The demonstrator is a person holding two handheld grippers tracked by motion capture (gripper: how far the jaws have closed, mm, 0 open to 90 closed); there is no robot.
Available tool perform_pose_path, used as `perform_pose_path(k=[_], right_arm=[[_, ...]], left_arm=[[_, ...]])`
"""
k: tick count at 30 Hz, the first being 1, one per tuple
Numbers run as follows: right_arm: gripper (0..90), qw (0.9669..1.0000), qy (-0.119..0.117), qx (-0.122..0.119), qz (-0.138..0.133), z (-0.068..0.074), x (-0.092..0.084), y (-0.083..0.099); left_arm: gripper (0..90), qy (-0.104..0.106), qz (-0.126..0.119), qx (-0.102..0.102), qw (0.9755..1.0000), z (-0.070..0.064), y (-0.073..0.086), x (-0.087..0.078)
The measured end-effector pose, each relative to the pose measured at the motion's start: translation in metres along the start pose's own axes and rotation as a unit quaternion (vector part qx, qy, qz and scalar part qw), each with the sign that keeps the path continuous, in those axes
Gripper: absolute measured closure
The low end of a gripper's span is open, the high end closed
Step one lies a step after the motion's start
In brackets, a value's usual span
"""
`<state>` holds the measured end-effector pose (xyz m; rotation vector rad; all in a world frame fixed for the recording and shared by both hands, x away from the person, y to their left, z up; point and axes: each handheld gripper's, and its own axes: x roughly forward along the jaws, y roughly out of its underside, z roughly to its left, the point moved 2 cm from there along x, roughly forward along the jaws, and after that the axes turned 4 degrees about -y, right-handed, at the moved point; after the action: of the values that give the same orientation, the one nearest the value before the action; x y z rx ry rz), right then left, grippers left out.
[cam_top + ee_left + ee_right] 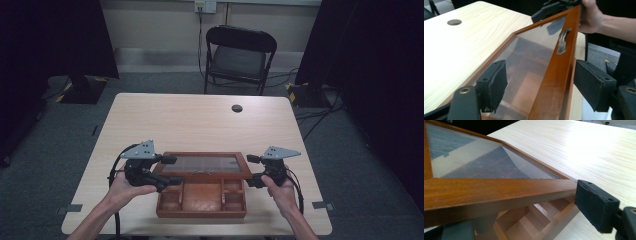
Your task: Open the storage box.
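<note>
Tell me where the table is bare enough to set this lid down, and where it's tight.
The table is bare from the glass lid back to the far edge, apart from the cable hole. Narrow bare strips flank the wooden box. It is crowded at the box's sides, where the left gripper and right gripper stand.

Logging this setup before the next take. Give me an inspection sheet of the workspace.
Surface: light wood table, one round cable hole.
Job's things: wooden box with compartments, its glass lid partly raised, metal clasp on the lid's front rail.
Clutter: nothing seen.
Grippers: left gripper and right gripper at the lid's two ends, fingers open, straddling the frame.
Cables: one trails from each gripper; more lie on the floor at right.
Surroundings: black chair, dark curtains, grey carpet.
</note>
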<state>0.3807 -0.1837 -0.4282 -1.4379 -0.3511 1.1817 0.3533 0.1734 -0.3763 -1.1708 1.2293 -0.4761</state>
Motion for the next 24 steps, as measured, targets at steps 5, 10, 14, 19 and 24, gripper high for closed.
perform_pose_path(k=[5,10,14,19,24], right_arm=[[28.4,0.9999,-0.008,-0.002,-0.011,-0.001,-0.001,-0.005],[30.7,0.9999,-0.010,-0.004,-0.012,-0.002,-0.001,-0.010],[31.2,0.9998,-0.013,-0.008,-0.013,-0.002,-0.001,-0.016],[34.4,0.9997,-0.011,-0.011,-0.019,0.001,0.002,-0.019],[36.0,0.9994,-0.012,-0.004,-0.032,-0.001,0.002,-0.021]], left_arm=[[26.3,-0.013,-0.001,0.004,0.9999,0.004,0.003,0.000],[29.9,-0.017,-0.006,0.003,0.9998,0.008,0.006,0.002],[33.3,-0.030,-0.013,0.006,0.9994,0.011,0.006,0.002],[39.3,-0.043,-0.018,0.005,0.9989,0.017,0.007,0.003],[42.6,-0.053,-0.025,-0.005,0.9983,0.025,0.004,0.003]])
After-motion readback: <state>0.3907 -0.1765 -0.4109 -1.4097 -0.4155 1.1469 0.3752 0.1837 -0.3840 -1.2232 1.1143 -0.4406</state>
